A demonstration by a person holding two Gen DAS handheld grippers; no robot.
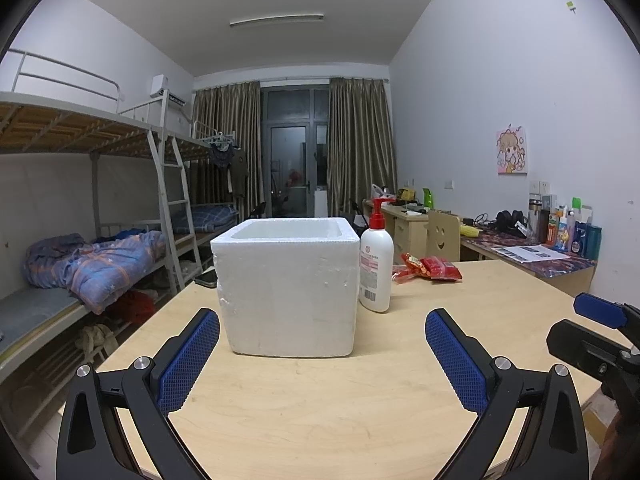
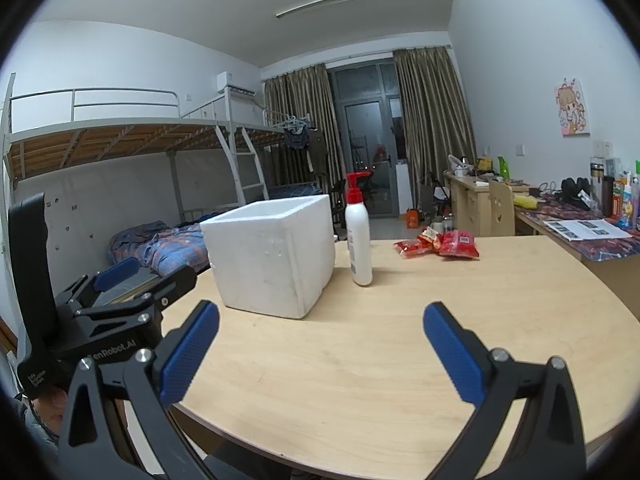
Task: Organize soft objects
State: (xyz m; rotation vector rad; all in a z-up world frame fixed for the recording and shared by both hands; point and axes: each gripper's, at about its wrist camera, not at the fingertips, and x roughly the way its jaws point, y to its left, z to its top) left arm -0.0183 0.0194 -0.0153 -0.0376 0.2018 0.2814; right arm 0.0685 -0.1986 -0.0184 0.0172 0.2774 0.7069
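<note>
A white foam box (image 1: 289, 286) stands open-topped on the light wooden table (image 1: 320, 400); it also shows in the right wrist view (image 2: 272, 254). Several red soft snack packets (image 1: 430, 268) lie behind it at the right, also seen in the right wrist view (image 2: 440, 244). My left gripper (image 1: 322, 356) is open and empty, just in front of the box. My right gripper (image 2: 320, 350) is open and empty, nearer the table's front edge, to the right of the box.
A white pump bottle with a red cap (image 1: 376, 264) stands right of the box, seen too in the right wrist view (image 2: 358, 236). A dark phone (image 1: 206, 278) lies behind the box. Bunk beds (image 1: 100, 208) at left, cluttered desks (image 1: 532, 248) at right.
</note>
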